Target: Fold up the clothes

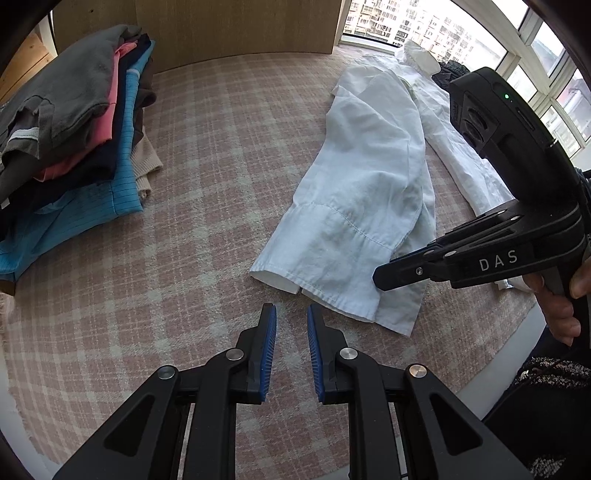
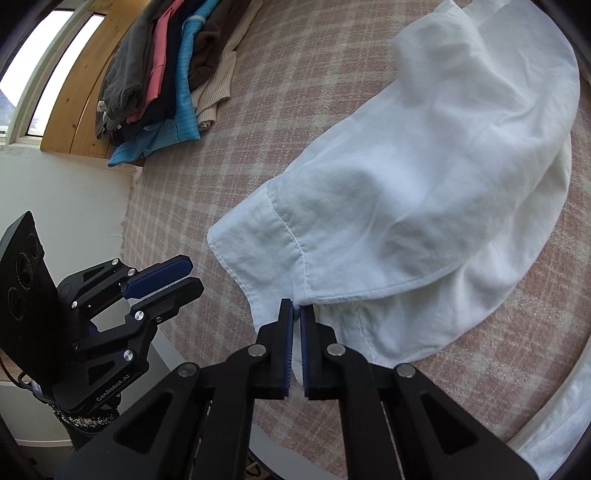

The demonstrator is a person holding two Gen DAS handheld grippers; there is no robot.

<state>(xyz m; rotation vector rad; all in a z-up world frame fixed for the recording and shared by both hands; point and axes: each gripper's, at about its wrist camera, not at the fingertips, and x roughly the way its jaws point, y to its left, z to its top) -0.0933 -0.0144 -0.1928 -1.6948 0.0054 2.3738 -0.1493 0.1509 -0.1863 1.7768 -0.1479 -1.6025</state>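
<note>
A white shirt (image 1: 369,192) lies on the pink checked blanket (image 1: 221,184), a sleeve folded over its body with the cuff toward me. My right gripper (image 2: 297,314) is shut on the shirt's (image 2: 424,184) edge just under the cuff; in the left wrist view it (image 1: 380,277) rests on the shirt's near edge. My left gripper (image 1: 291,314) is open and empty, hovering just short of the cuff; it also shows in the right wrist view (image 2: 188,275), off the blanket's edge.
A stack of folded clothes (image 1: 74,147), grey, pink, navy, blue and beige, sits at the left back of the blanket, also in the right wrist view (image 2: 166,74). A wooden board (image 1: 236,29) stands behind. Windows (image 1: 535,55) run along the right.
</note>
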